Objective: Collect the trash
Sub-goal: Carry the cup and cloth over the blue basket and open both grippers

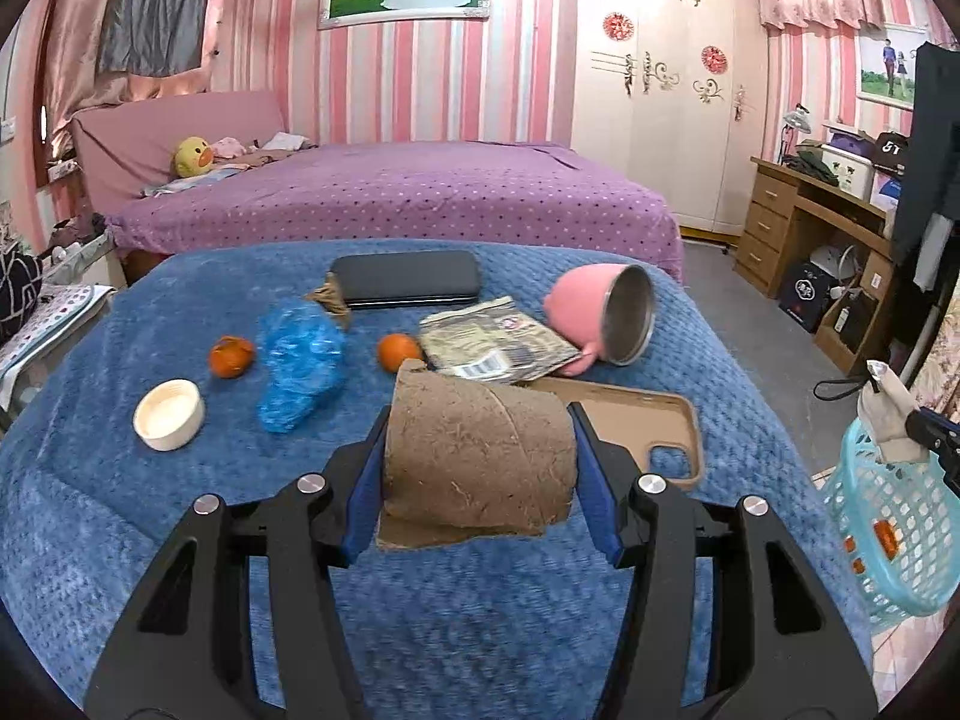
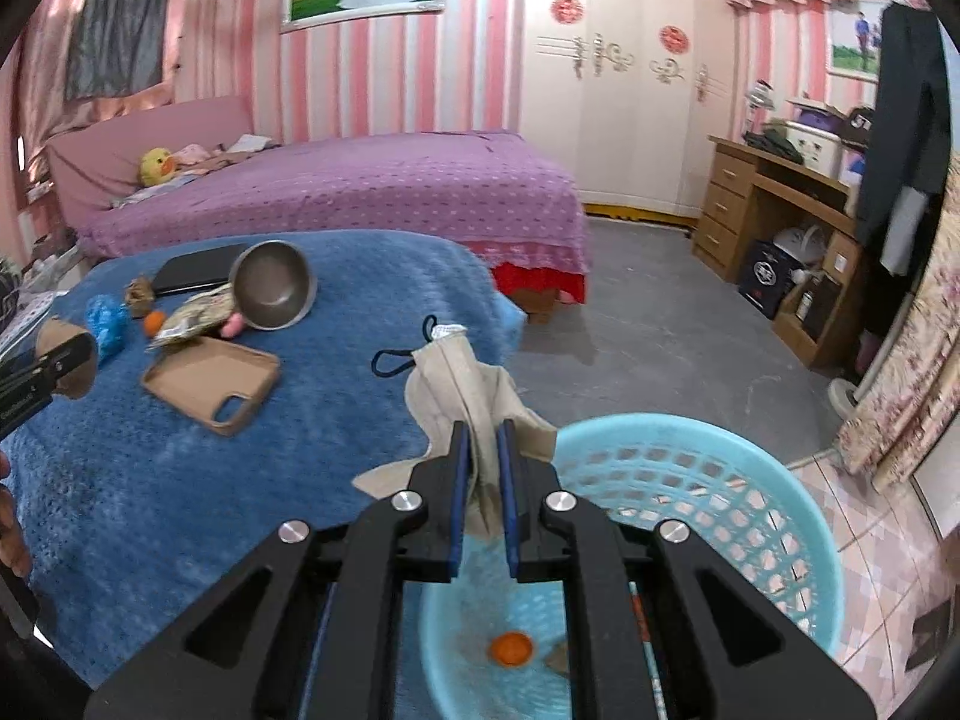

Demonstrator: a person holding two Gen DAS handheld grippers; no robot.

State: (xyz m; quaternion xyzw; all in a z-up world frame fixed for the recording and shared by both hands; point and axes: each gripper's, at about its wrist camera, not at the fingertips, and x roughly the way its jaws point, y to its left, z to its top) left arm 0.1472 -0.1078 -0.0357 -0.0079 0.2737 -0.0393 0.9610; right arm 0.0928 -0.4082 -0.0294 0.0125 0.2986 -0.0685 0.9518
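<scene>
Cardboard tube (image 1: 477, 456) clamped in left gripper (image 1: 480, 468), beige cloth (image 2: 474, 414) pinched by right gripper (image 2: 483, 480); no legible writing.

The right tongs (image 2: 483, 456) pinch a beige cloth (image 2: 462, 384), apparently over the blue basket (image 2: 720, 480).

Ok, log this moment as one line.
left gripper: shut on cardboard roll | right gripper: shut on beige wrapper above basket | phase: carrying trash

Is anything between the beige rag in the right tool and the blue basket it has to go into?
Nothing visible. The right tool is shut on the beige rag right at the near rim of the blue basket, whose open top holds only an orange peel and a scrap at the bottom.
</scene>
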